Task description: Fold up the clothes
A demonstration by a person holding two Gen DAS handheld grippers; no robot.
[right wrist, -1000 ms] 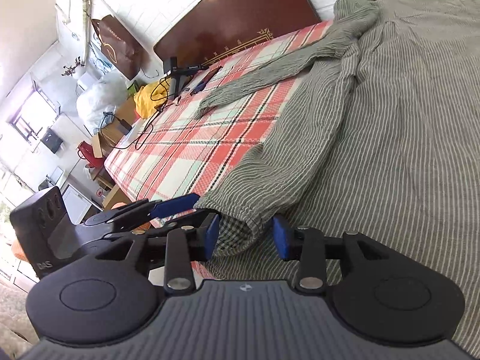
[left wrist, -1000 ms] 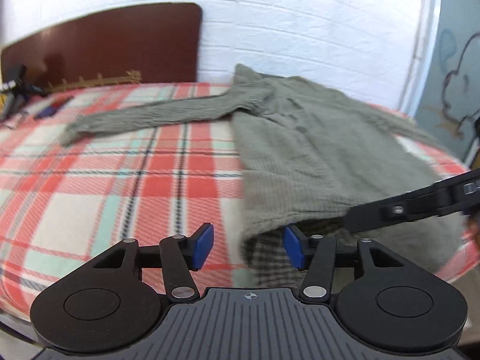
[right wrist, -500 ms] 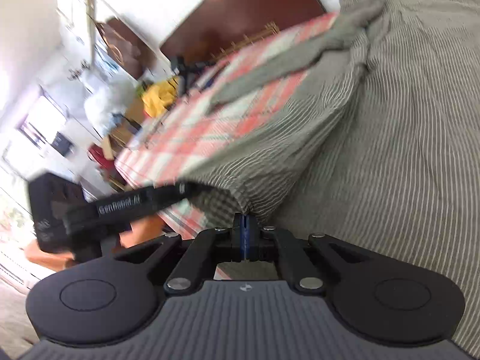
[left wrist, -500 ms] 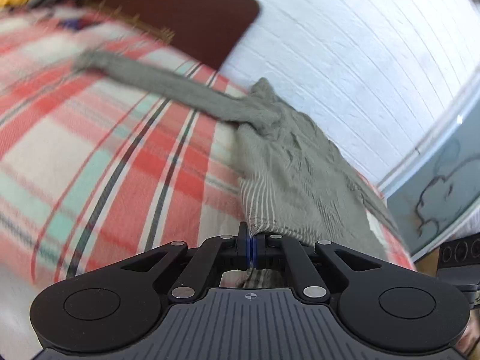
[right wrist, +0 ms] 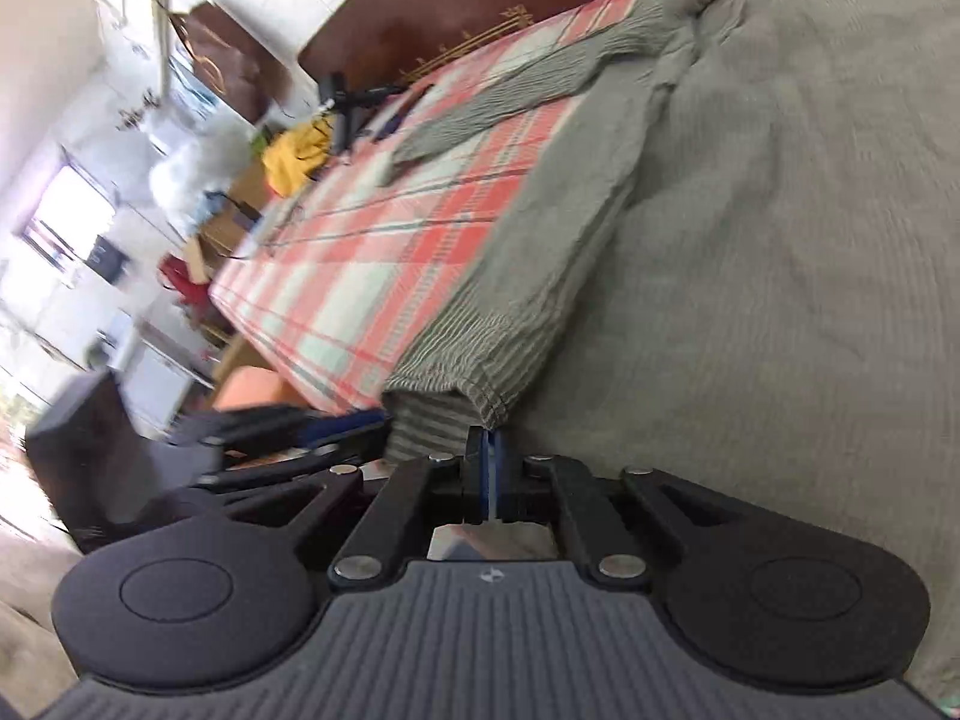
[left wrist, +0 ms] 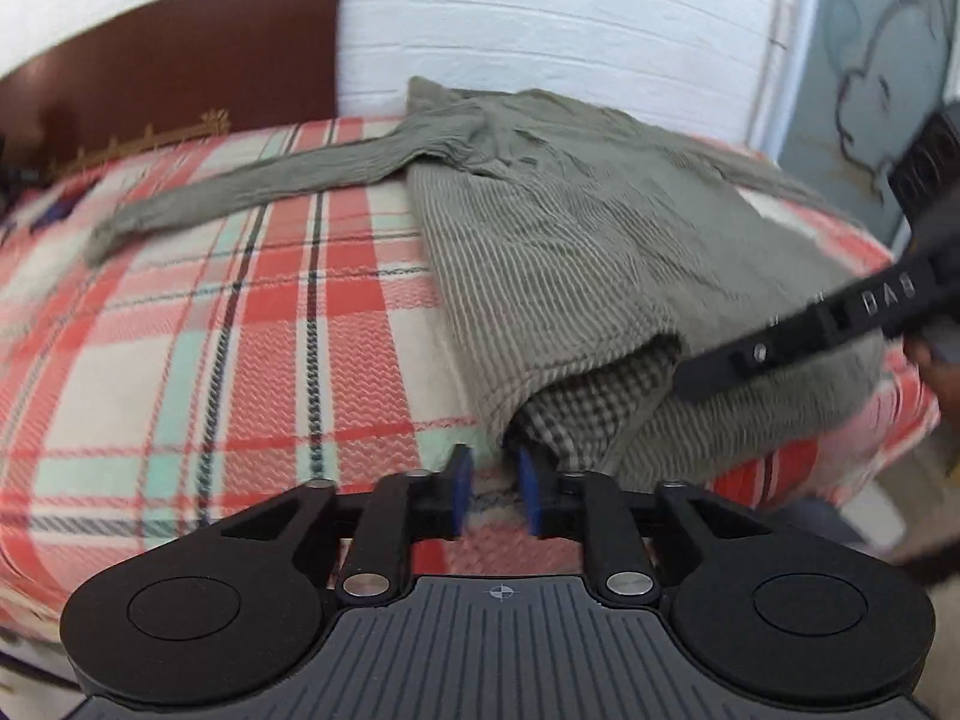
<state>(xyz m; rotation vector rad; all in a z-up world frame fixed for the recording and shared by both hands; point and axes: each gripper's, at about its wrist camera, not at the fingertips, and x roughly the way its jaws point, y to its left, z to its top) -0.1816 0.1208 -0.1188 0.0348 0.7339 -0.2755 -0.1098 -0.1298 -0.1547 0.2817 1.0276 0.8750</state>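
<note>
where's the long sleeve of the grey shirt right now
In the left wrist view the sleeve lies stretched flat across the plaid blanket, running left from the shirt toward the brown headboard.

Left wrist view sits low at the bed's (left wrist: 198, 324) near edge, facing the headboard (left wrist: 174, 66) and white wall. Right wrist view looks from close above the grey-green shirt (right wrist: 780, 228), angled leftward across the bed. Both share shirt, plaid blanket, headboard.
</note>
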